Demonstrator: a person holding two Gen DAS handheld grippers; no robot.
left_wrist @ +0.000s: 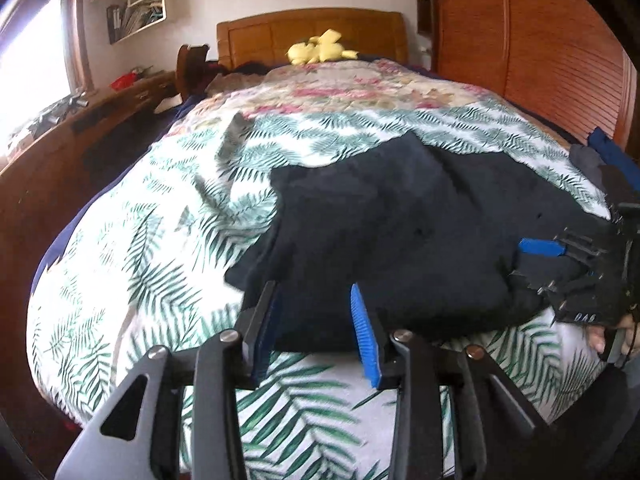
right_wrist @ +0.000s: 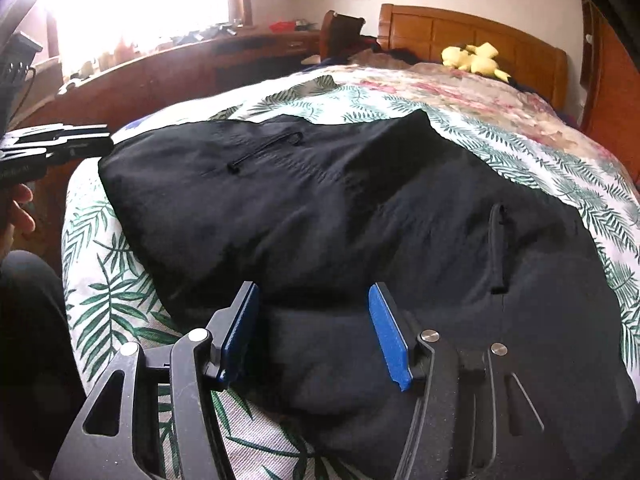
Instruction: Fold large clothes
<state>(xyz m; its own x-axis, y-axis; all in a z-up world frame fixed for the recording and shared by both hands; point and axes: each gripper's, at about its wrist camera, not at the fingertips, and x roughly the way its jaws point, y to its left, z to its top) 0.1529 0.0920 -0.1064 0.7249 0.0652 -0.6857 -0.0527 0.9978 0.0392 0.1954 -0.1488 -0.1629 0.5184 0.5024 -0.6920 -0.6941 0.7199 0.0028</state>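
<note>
Two grippers at the near edge of the black garment (right_wrist: 320,208), both with jaws spread wide. Left gripper (left_wrist: 320,332) over the garment's left near corner, blue pads (left_wrist: 366,336) either side of the cloth edge, pinching nothing. Right gripper (right_wrist: 316,332) over the garment's near hem, empty too. Black garment spread flat on the fern-print bedspread (left_wrist: 132,240), two zip pockets showing. Beyond the garment: floral quilt (left_wrist: 352,88), yellow plush toy (left_wrist: 320,50), wooden headboard (left_wrist: 312,30)
</note>
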